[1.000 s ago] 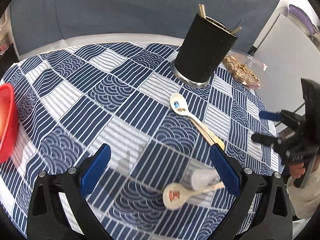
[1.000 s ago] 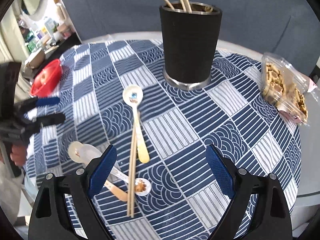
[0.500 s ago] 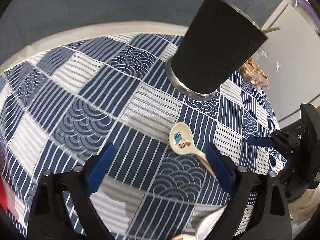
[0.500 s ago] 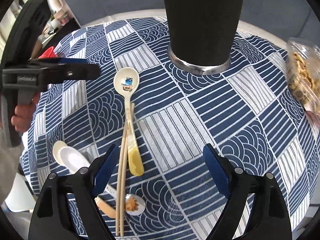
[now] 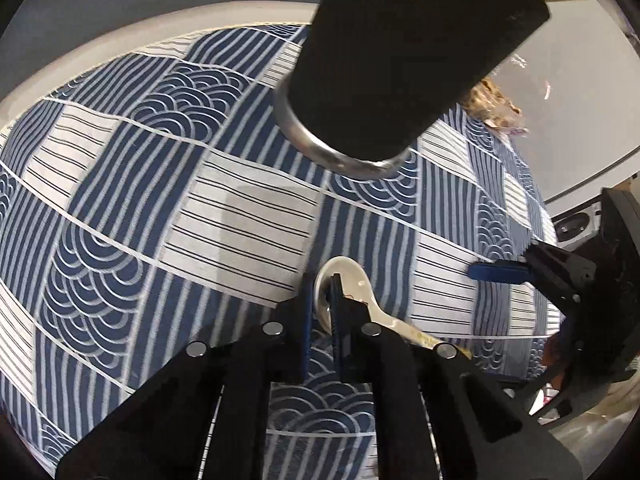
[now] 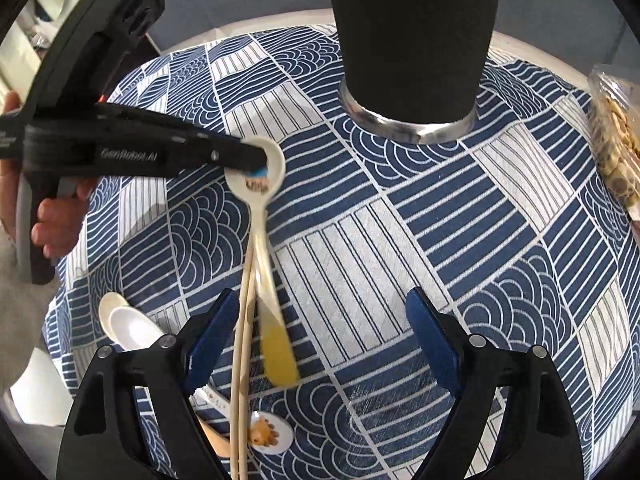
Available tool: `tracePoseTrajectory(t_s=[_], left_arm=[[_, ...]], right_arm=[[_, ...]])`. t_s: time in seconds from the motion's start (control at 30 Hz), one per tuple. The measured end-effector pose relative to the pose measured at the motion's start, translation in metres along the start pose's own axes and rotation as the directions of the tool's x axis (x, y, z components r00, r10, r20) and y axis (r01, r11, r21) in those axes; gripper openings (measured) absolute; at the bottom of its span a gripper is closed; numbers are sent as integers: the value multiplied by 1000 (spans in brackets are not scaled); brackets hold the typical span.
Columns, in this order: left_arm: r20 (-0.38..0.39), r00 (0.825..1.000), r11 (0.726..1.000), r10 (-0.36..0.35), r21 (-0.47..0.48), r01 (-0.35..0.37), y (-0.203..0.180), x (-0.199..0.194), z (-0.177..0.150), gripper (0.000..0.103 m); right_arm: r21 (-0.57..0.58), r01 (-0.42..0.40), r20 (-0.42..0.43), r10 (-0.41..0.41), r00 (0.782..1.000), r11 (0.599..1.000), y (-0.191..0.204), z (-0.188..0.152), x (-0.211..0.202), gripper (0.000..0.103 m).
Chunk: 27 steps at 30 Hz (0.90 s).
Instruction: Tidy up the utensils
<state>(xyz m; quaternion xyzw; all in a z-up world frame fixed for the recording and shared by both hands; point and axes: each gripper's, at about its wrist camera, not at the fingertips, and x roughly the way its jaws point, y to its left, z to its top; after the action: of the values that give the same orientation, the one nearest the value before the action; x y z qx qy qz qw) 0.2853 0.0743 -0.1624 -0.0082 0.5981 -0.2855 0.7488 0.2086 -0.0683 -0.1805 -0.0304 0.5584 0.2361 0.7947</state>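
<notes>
Since the earlier frame the left tool (image 5: pixel 321 300) has travelled across the cloth to the white spoon (image 6: pixel 256 184) and clenched on the rim of its bowl; a second ago its jaws stood wide over another part of the desk. Seen from the right wrist, the left tool (image 6: pixel 256 160) enters from nine o'clock, its tips on the bowl's upper-left edge. That spoon lies on the blue-and-white patterned cloth (image 6: pixel 400 240), bowl towards twelve o'clock and just short of the black utensil holder (image 6: pixel 412 40), its yellow-ended handle running towards six o'clock. Some blur on the handle; whether it has left the cloth cannot be told.

A pair of wooden chopsticks (image 6: pixel 240 360) lies just beside the handle on its nine o'clock side, roughly parallel. The right tool (image 6: pixel 320 328) hovers above this area with its jaws released and wide, the left finger over the chopsticks and nothing pressed between the pads.

Further out, at seven o'clock in the right wrist view, two more pale spoon bowls (image 6: pixel 124 320) rest together, and a spoon with an orange figure (image 6: pixel 268 432) lies near six o'clock. The holder stands upright on a metal base ring. A clear packet of snacks (image 6: pixel 616 140) sits at three o'clock on the cloth's edge. A person's hand (image 6: pixel 52 216) grips the left tool's handle at nine o'clock.
</notes>
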Motion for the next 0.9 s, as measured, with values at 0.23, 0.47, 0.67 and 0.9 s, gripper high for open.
tracePoseTrajectory(t_s=[0.23, 0.47, 0.67, 0.9], left_arm=[[24, 998, 998, -55, -3, 55, -18, -19, -9, 6], [82, 996, 998, -36, 58, 31, -40, -42, -12, 6], [110, 994, 994, -14, 109, 2, -57, -64, -20, 6], [137, 989, 991, 51, 120, -67, -67, -89, -35, 6]], right_arm=[[-100, 41, -6, -41, 999, 994, 16, 4, 3, 24], [-105, 31, 5, -30, 1000, 994, 21, -4, -14, 13], [-111, 63, 45, -59, 997, 992, 30, -14, -35, 13], [-145, 93, 113, -77, 991, 985, 48, -25, -63, 13]])
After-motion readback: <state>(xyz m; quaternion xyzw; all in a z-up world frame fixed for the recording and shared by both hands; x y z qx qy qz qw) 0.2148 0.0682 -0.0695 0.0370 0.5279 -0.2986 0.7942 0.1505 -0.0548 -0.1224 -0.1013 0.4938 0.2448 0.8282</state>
